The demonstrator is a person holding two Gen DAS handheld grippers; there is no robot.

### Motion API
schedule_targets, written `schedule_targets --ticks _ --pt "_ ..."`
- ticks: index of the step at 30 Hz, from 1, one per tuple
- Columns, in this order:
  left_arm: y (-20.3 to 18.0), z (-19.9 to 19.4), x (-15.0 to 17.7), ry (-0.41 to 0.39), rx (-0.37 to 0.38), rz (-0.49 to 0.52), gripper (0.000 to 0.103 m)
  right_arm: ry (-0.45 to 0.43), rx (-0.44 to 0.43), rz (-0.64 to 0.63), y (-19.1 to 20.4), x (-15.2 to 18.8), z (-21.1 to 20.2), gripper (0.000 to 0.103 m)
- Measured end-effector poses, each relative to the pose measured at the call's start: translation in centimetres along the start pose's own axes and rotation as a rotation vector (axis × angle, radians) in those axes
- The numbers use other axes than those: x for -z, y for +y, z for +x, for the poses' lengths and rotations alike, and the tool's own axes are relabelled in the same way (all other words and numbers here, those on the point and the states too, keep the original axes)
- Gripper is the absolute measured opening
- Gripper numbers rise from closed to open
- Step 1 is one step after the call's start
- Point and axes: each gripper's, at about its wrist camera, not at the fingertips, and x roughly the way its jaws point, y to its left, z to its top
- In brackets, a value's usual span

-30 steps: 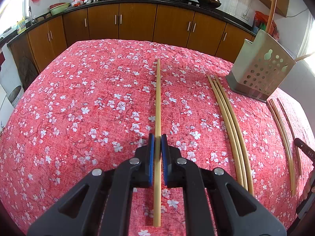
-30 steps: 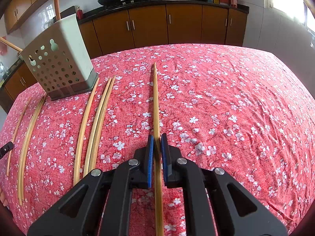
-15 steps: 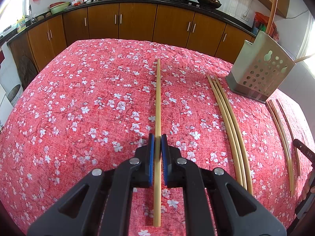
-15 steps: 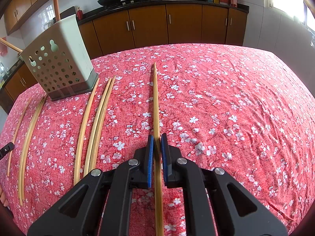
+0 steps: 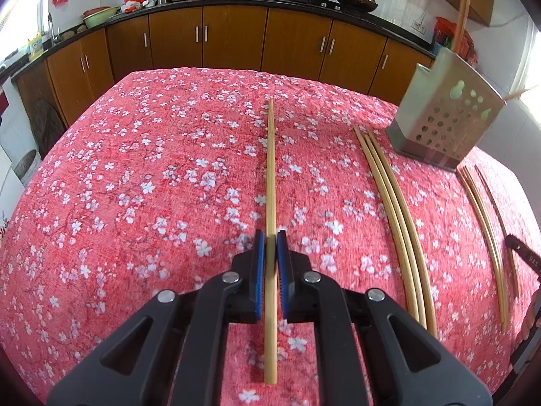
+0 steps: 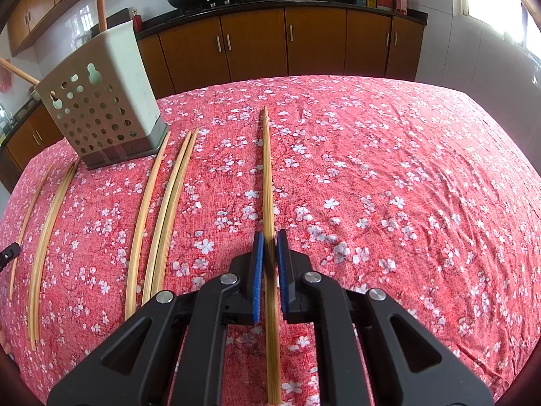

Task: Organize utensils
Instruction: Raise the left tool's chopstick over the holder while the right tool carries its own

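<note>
In the left wrist view my left gripper is shut on a long bamboo chopstick that runs straight ahead over the red flowered cloth. In the right wrist view my right gripper is likewise shut on a bamboo chopstick pointing away from me. A pale perforated utensil holder stands at the right in the left view and at the far left in the right view, with a wooden handle rising from it.
Three loose chopsticks lie beside the holder, and a few more lie on its other side. Both groups also show in the left view: chopsticks and chopsticks. Brown kitchen cabinets with pans on the counter stand behind the table.
</note>
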Motion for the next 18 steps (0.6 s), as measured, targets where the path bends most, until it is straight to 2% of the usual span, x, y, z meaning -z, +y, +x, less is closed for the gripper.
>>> schedule_targets --ticks 11,18 --pt "-0.1 -0.8 0.1 0.004 -0.012 0.020 0.008 -0.010 -0.019 0.012 -0.3 0.5 -1.3 0.008" --pt "-0.3 -5.3 -1.8 -0.136 0.012 0.024 0.008 -0.142 -0.042 0.048 -1.3 -0.9 -6.0 0.008"
